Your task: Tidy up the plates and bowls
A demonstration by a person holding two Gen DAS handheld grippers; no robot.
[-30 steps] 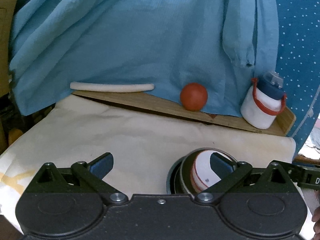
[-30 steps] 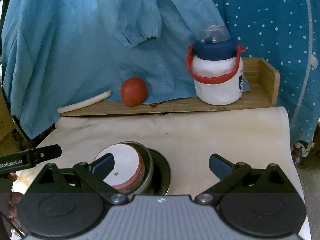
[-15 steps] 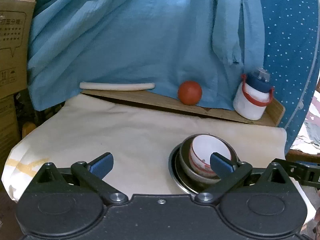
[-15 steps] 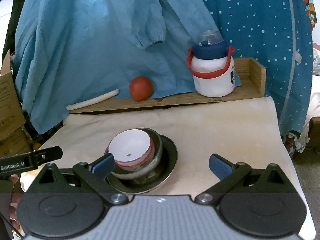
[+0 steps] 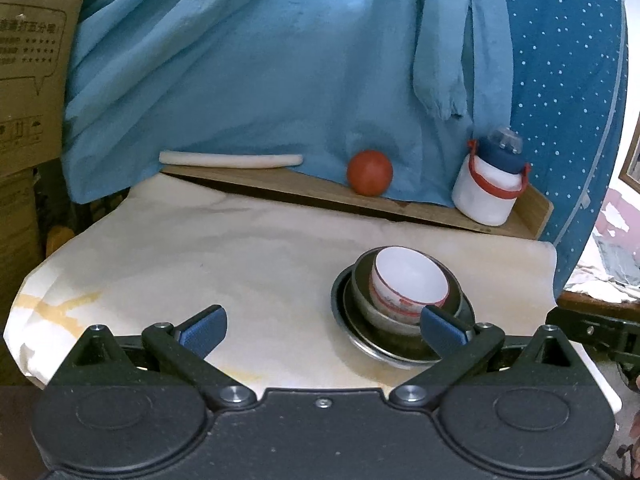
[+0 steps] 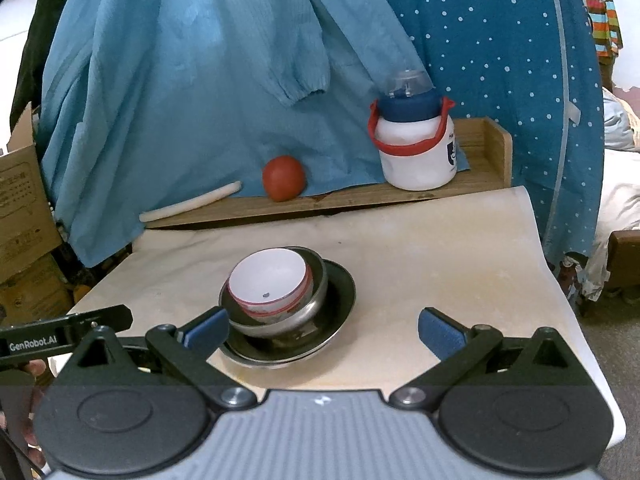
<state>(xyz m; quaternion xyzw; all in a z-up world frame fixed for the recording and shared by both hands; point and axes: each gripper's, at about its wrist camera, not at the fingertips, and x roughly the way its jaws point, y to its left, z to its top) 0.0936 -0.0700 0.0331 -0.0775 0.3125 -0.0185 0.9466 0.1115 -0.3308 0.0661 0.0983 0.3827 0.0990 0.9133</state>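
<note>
Plainly, with each hand-held gripper, left and right, spread wide and empty, the red-banded white bowl sits tilted in the steel bowl on the steel plate mid-desk, so a nudge might tip it.

White ceramic bowl with red bands; grey steel bowl; red ball; white-dotted dark blue cloth.

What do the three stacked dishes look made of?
White bowl: matte white with red rim bands, probably ceramic or melamine. Middle bowl: brushed grey with soft reflections, likely stainless steel. Bottom plate: dark, glossy, mirror-like rim, likely polished steel too.
</note>
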